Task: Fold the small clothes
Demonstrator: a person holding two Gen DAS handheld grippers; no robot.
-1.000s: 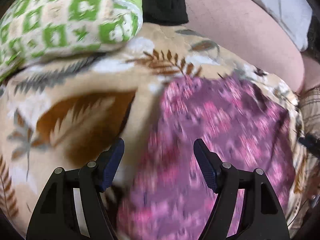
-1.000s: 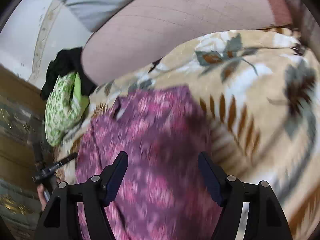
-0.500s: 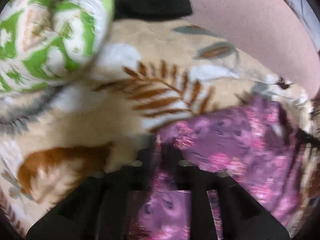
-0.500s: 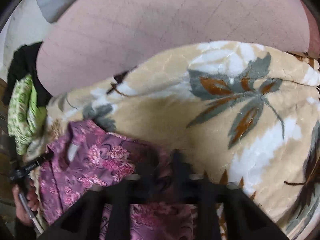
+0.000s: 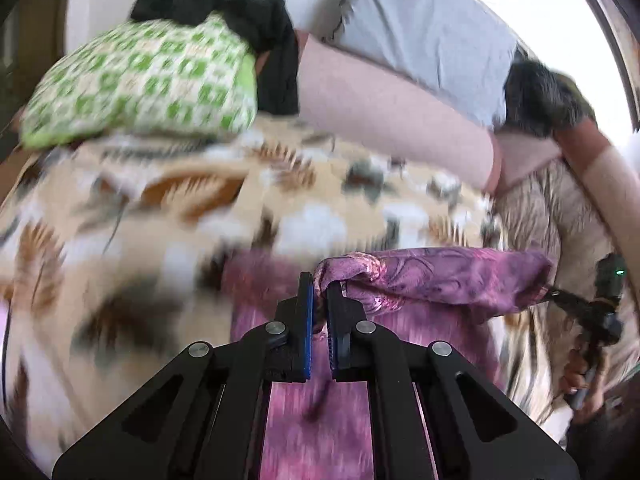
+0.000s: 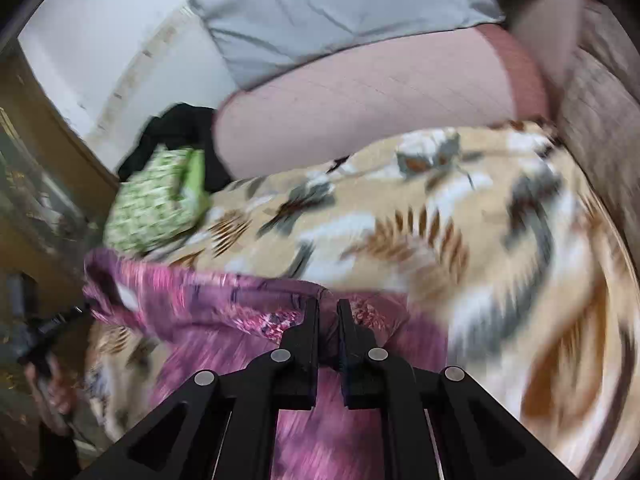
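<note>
A purple and pink floral garment [image 5: 432,280] is held up above a beige leaf-print blanket [image 5: 168,216]. My left gripper [image 5: 318,292] is shut on one end of its upper edge. The cloth stretches right toward my other gripper [image 5: 592,308], seen at the far right. In the right wrist view my right gripper [image 6: 328,316] is shut on the other end of the garment [image 6: 208,300], which hangs down between the two grips. The rest of the garment drapes below and is blurred.
A green and white patterned bundle [image 5: 140,84] and a black cloth [image 5: 256,28] lie at the back left of the blanket. A pink pillow [image 5: 392,112] and a grey pillow [image 5: 424,28] lie behind. A brown quilt [image 5: 560,216] sits at the right.
Both grippers went from open over the flat garment to shut on its far edge, then lifted it up and toward me. The views have tilted upward.
</note>
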